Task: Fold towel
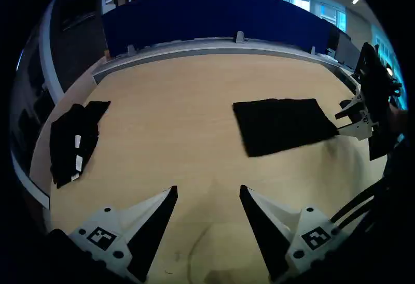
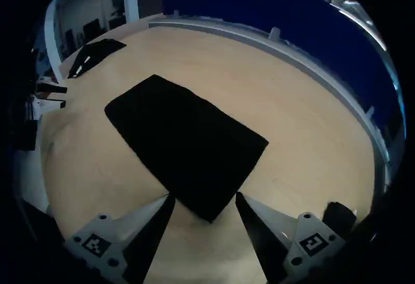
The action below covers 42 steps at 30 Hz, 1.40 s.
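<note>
A black towel (image 1: 282,126) lies flat and folded on the wooden table (image 1: 181,102), to the right of centre in the left gripper view. My left gripper (image 1: 207,196) is open over bare wood, well short of it. My right gripper (image 1: 345,121) sits at the towel's right edge. In the right gripper view the towel (image 2: 187,144) spreads ahead, and its near corner lies between the fingers of my open right gripper (image 2: 205,197), with neither finger pressing on it. The left gripper (image 2: 49,95) appears far off at the left.
A heap of black towels with white tags (image 1: 75,141) lies at the table's left edge, also seen as a dark heap (image 2: 96,53) far off. A blue partition (image 1: 218,19) stands behind the table. A small dark object (image 2: 337,214) sits by my right finger.
</note>
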Each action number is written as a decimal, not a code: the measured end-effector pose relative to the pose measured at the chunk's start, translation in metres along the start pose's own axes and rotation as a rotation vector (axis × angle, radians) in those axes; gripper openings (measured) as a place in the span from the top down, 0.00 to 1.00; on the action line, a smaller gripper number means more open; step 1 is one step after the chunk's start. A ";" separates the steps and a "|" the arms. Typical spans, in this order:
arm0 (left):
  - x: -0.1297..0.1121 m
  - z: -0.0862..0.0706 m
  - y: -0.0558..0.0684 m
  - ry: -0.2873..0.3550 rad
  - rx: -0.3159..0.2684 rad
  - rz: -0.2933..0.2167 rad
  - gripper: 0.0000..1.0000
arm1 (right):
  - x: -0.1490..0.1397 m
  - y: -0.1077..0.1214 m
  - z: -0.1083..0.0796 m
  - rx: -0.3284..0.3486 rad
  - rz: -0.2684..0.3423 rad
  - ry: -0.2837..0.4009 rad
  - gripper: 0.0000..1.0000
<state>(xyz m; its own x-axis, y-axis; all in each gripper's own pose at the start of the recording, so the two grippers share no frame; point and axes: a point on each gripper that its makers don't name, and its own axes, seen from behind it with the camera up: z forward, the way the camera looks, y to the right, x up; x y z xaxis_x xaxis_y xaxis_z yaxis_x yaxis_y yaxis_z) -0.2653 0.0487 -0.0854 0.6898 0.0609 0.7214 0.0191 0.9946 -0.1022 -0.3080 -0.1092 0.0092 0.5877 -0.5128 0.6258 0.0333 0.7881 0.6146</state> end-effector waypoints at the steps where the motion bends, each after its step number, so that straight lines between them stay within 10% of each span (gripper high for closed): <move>1: -0.002 -0.002 0.000 -0.001 0.002 0.000 0.12 | -0.002 -0.001 0.001 0.003 -0.002 -0.006 0.11; 8: -0.016 -0.011 -0.001 -0.007 0.011 0.009 0.12 | -0.016 -0.004 0.004 0.021 -0.008 -0.029 0.20; 31: -0.031 -0.027 -0.010 -0.012 0.024 -0.019 0.12 | -0.030 0.005 0.006 0.023 -0.008 -0.061 0.90; 42: -0.027 -0.030 -0.008 -0.003 0.021 -0.030 0.12 | -0.024 0.004 0.004 0.016 -0.035 -0.048 0.96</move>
<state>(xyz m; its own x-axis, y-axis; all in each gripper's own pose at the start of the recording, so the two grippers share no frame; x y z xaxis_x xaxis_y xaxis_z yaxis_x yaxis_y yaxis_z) -0.2624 0.0365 -0.1246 0.6870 0.0315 0.7259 0.0245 0.9975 -0.0666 -0.3251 -0.0945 -0.0016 0.5466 -0.5560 0.6262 0.0402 0.7643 0.6436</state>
